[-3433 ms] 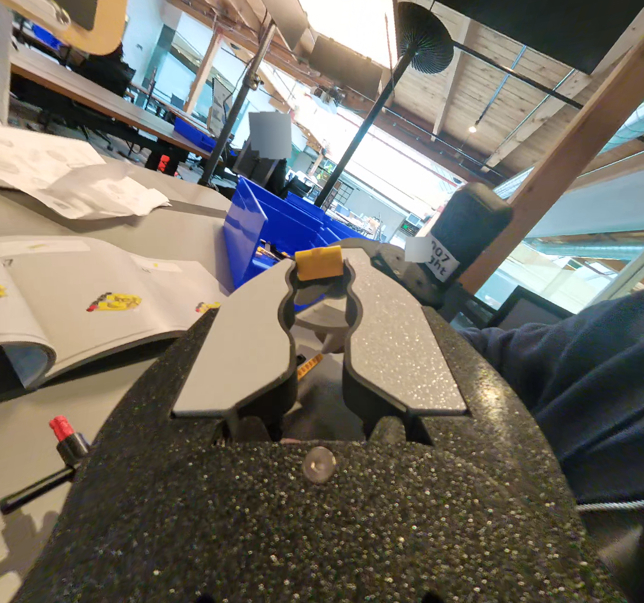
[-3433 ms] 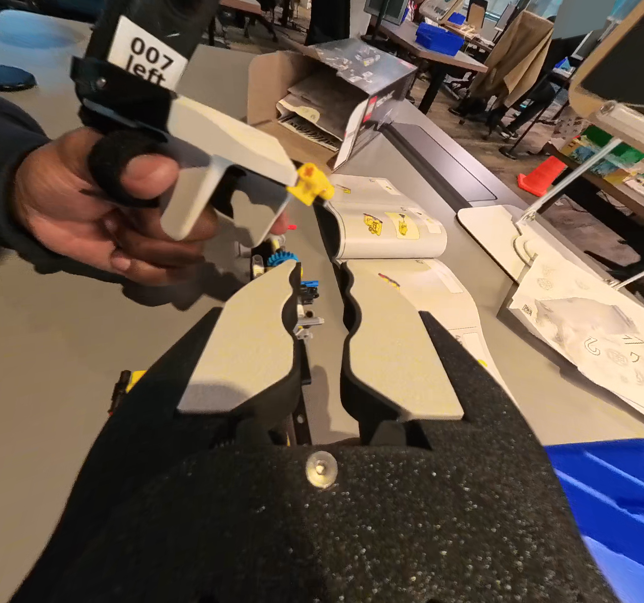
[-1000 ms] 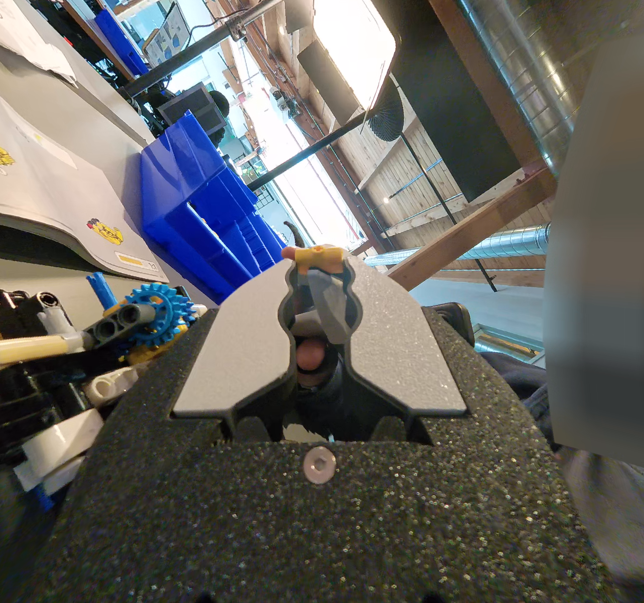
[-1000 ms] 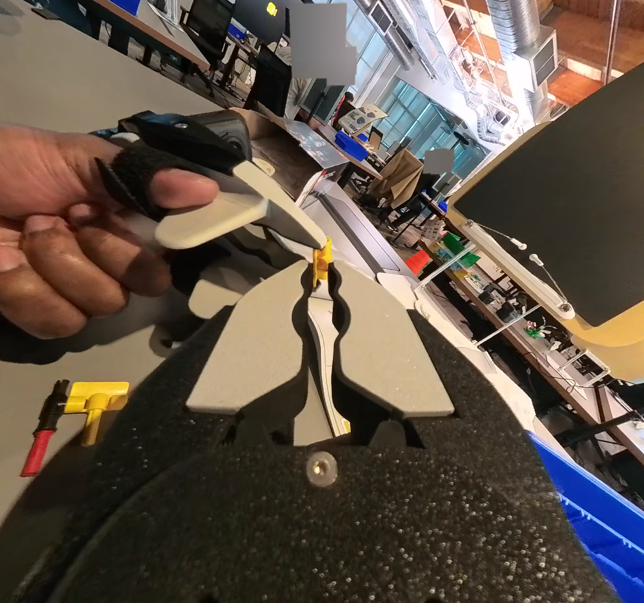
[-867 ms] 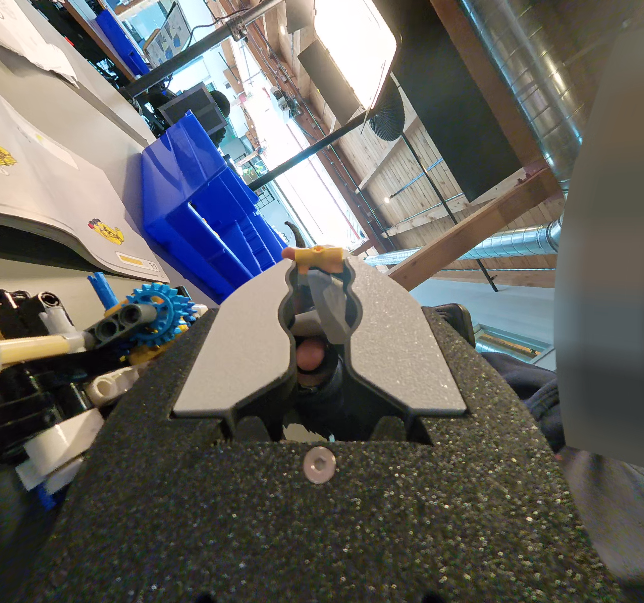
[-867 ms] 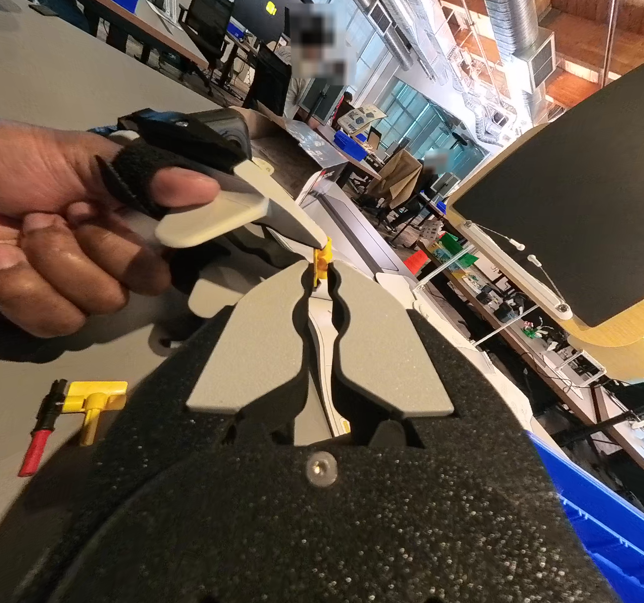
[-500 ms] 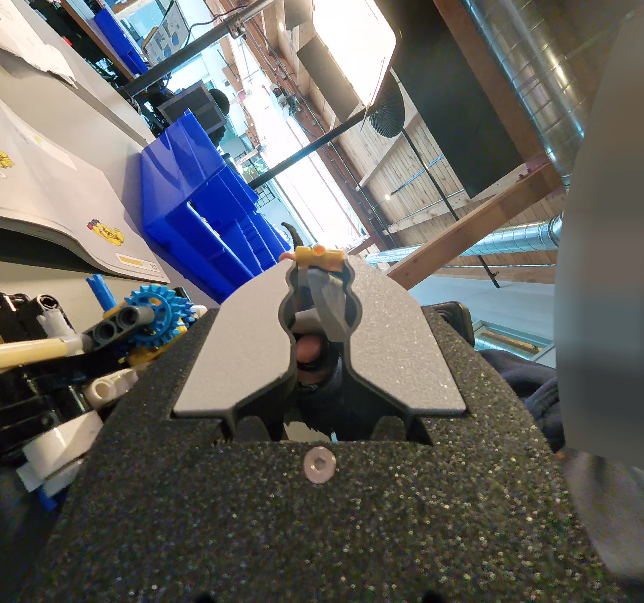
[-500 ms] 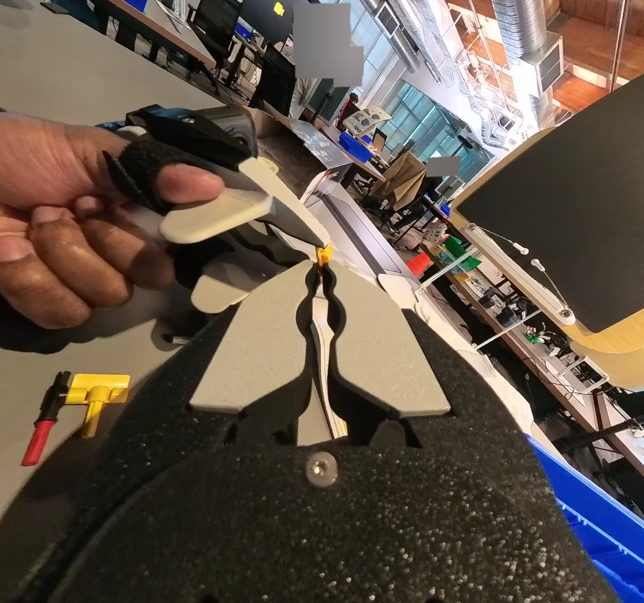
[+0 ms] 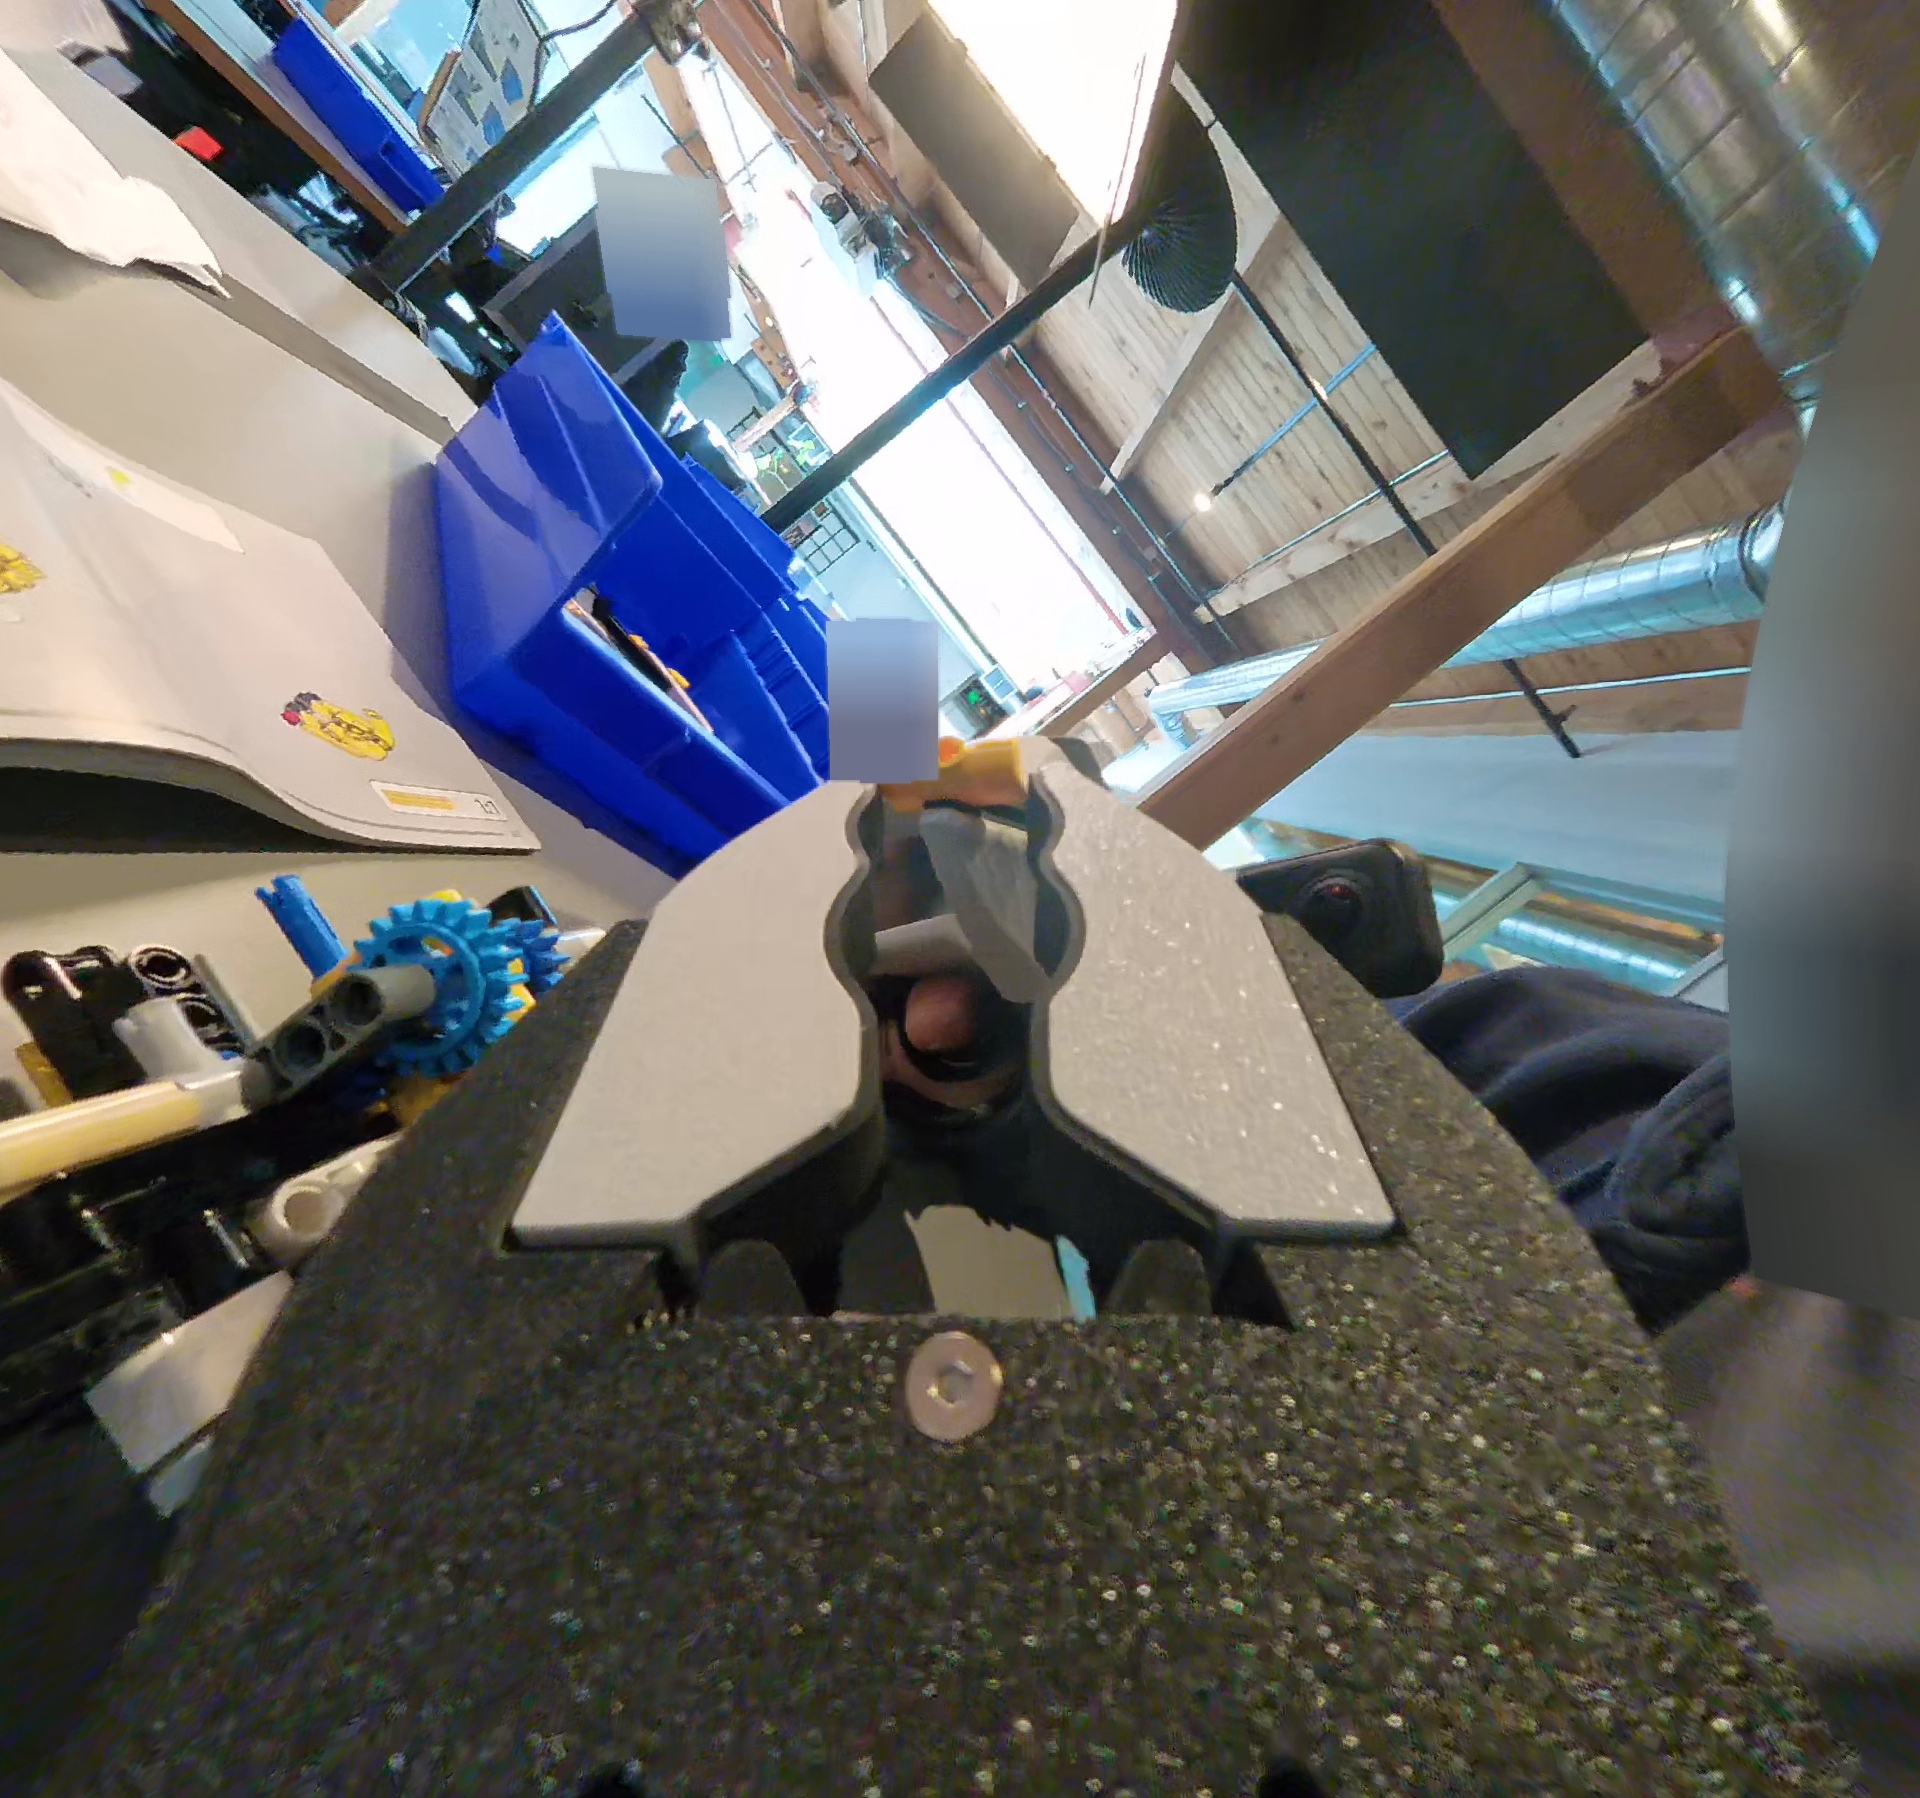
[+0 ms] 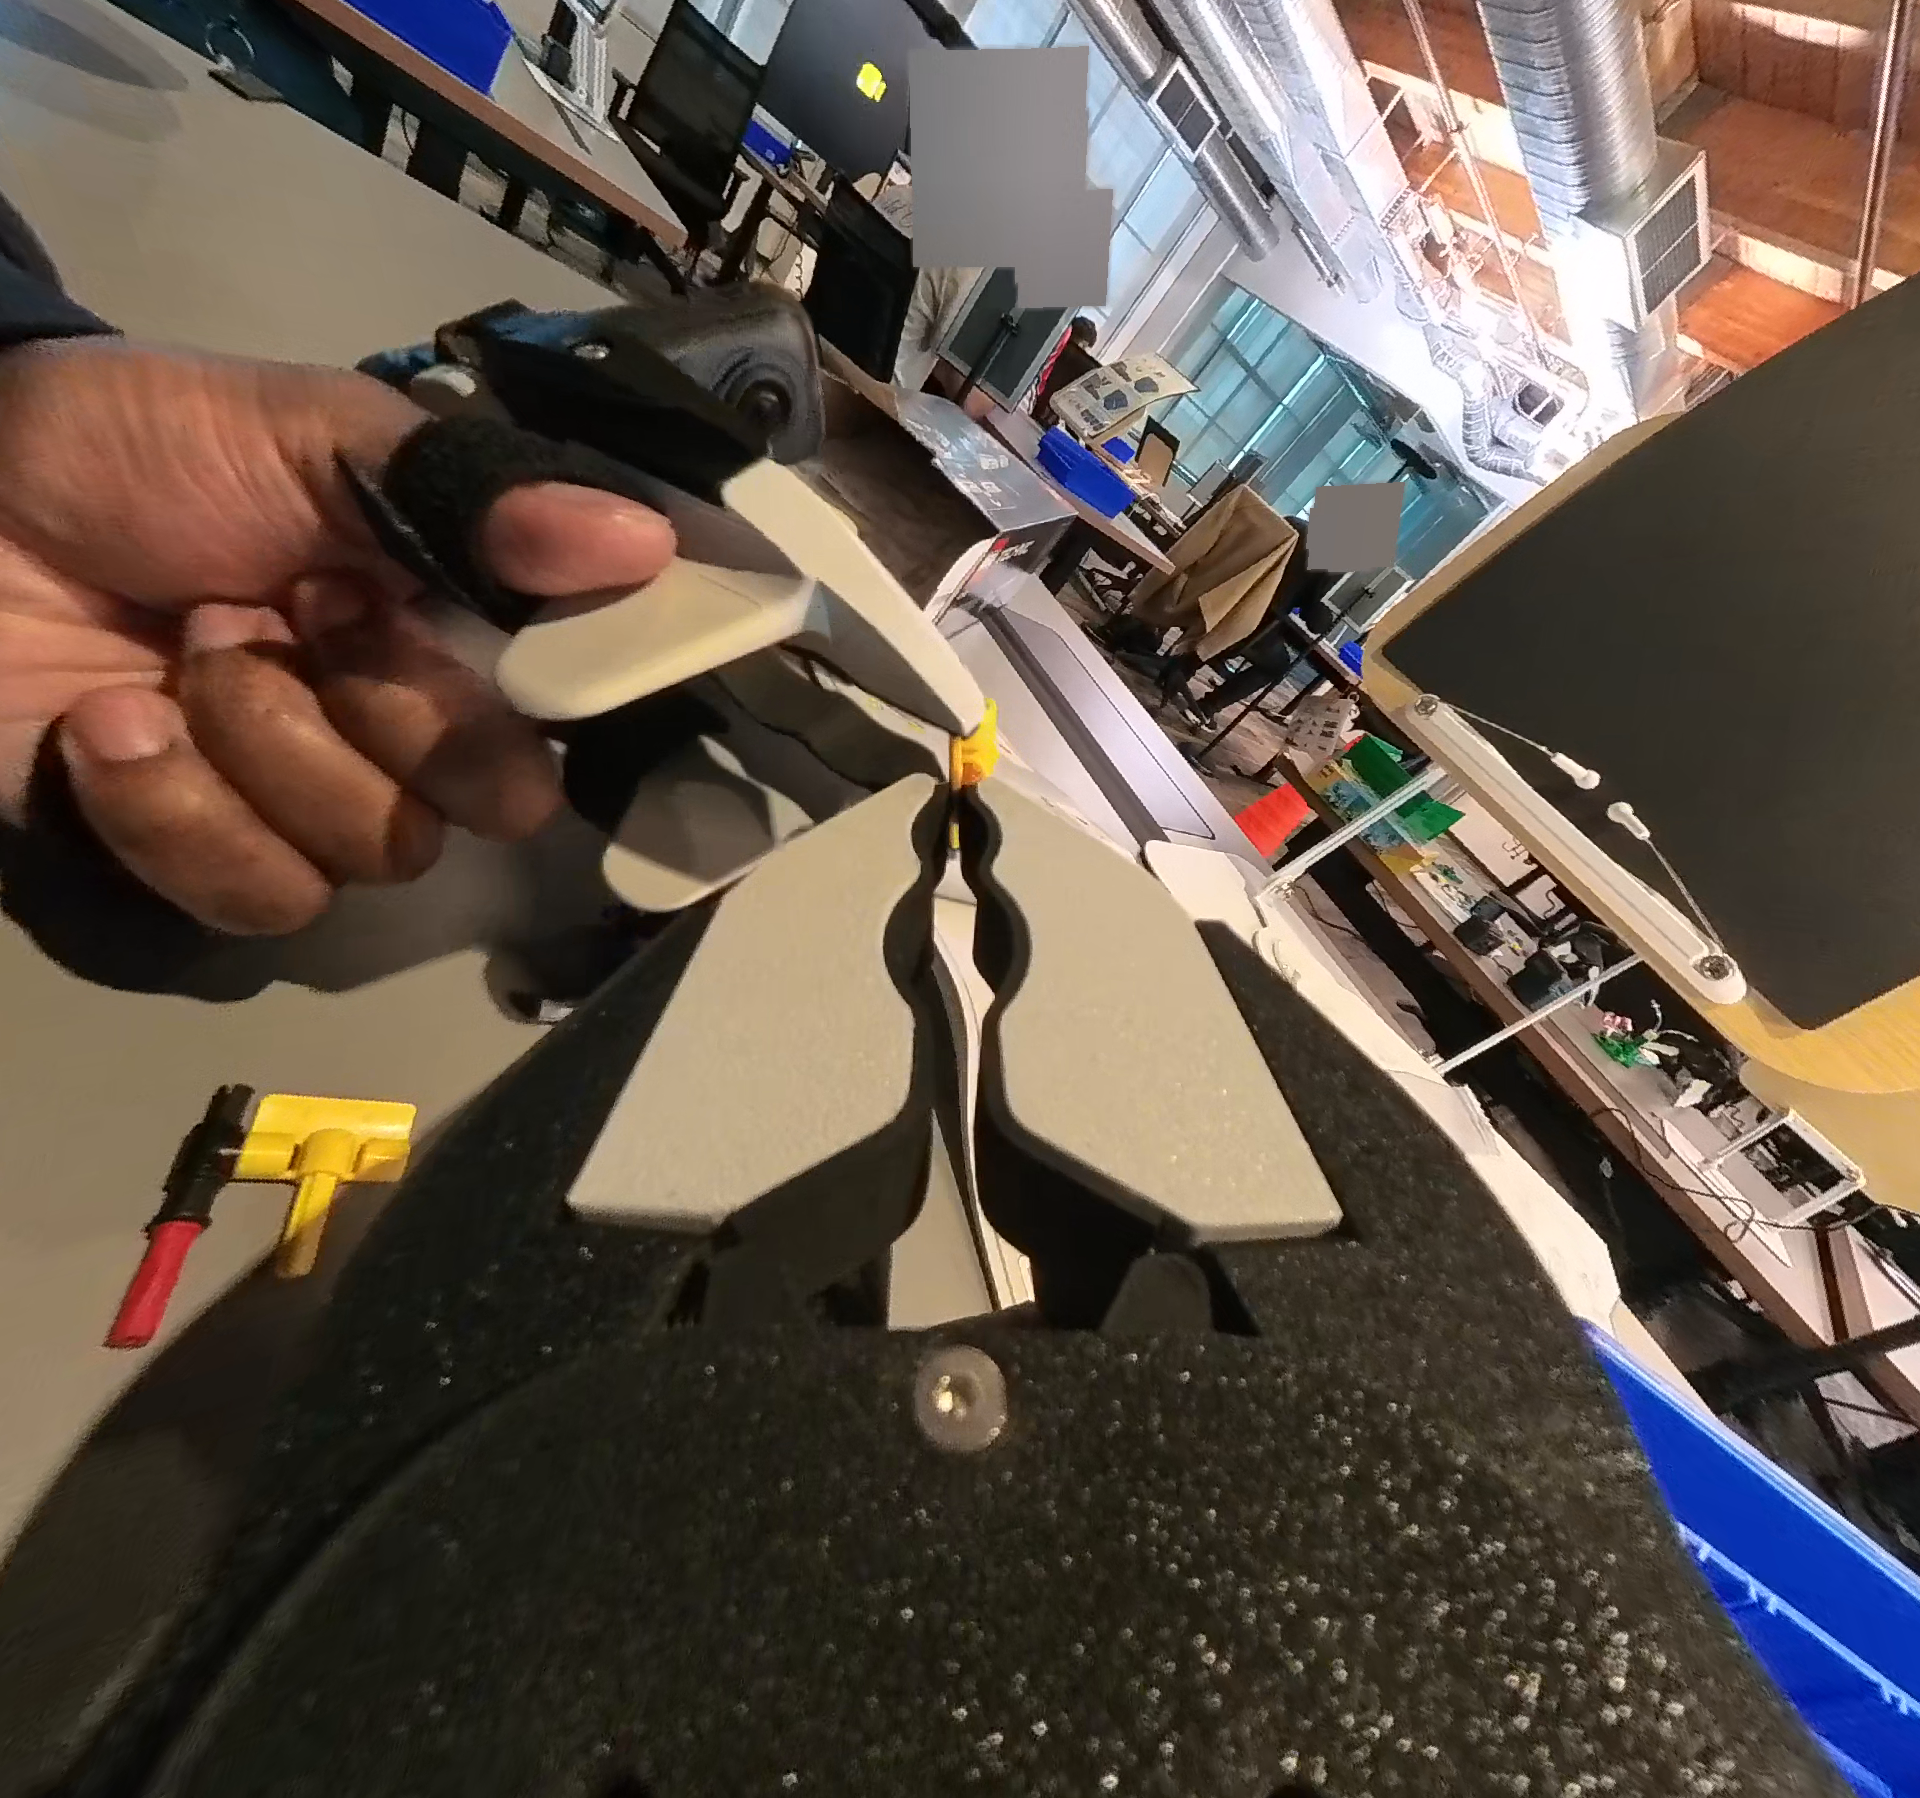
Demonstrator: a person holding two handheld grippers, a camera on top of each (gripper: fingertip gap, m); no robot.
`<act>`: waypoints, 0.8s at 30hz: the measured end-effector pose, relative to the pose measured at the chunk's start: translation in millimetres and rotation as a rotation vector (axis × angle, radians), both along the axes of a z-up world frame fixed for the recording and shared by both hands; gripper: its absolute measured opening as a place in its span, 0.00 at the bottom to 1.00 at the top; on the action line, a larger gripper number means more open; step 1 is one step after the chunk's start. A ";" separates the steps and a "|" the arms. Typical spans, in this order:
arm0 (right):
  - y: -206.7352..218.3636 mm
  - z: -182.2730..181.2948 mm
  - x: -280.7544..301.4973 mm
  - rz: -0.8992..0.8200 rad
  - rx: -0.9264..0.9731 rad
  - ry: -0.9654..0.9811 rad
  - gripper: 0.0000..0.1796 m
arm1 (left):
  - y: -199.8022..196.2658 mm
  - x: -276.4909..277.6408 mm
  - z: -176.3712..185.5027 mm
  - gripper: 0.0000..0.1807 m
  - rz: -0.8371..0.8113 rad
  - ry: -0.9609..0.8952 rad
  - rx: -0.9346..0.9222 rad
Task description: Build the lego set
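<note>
Both tongs meet on one small yellow plastic piece [image 10: 974, 749]: the left gripper [image 10: 961, 714] pinches it, the right gripper [image 10: 954, 798] clamps its smooth grey, wavy-edged fingertips underneath.

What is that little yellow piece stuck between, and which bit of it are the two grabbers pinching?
Both pinch the yellow piece: the left gripper holds its upper end, the right gripper its lower end.

Your right claw [image 10: 956, 798] wears flat grey finger plates with wavy inner edges, set in speckled black foam with one silver screw at the centre. Your left claw [image 9: 956, 792] is built the same — grey plates, black foam, one screw. A black fabric loop wraps your left hand's [image 10: 239, 605] thumb — your sleeve [image 9: 1558, 1114] is dark navy.
</note>
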State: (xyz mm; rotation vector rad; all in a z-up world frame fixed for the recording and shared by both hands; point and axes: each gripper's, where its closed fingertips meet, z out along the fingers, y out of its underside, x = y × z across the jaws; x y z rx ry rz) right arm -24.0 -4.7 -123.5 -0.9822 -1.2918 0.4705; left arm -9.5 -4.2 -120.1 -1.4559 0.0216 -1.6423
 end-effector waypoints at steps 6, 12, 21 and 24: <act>2.2 2.0 3.4 -0.002 -0.018 0.015 0.01 | -1.0 -3.8 4.1 0.15 0.053 0.095 0.077; 2.1 2.0 4.9 0.000 -0.026 0.014 0.01 | 1.6 -14.1 13.2 0.16 0.174 0.187 0.198; -1.4 -1.8 9.9 0.020 -0.045 -0.004 0.01 | 2.7 -18.2 9.6 0.16 0.198 0.305 0.250; -5.7 -4.1 12.0 0.038 -0.042 -0.020 0.01 | 0.8 -17.8 8.1 0.16 0.187 0.331 0.254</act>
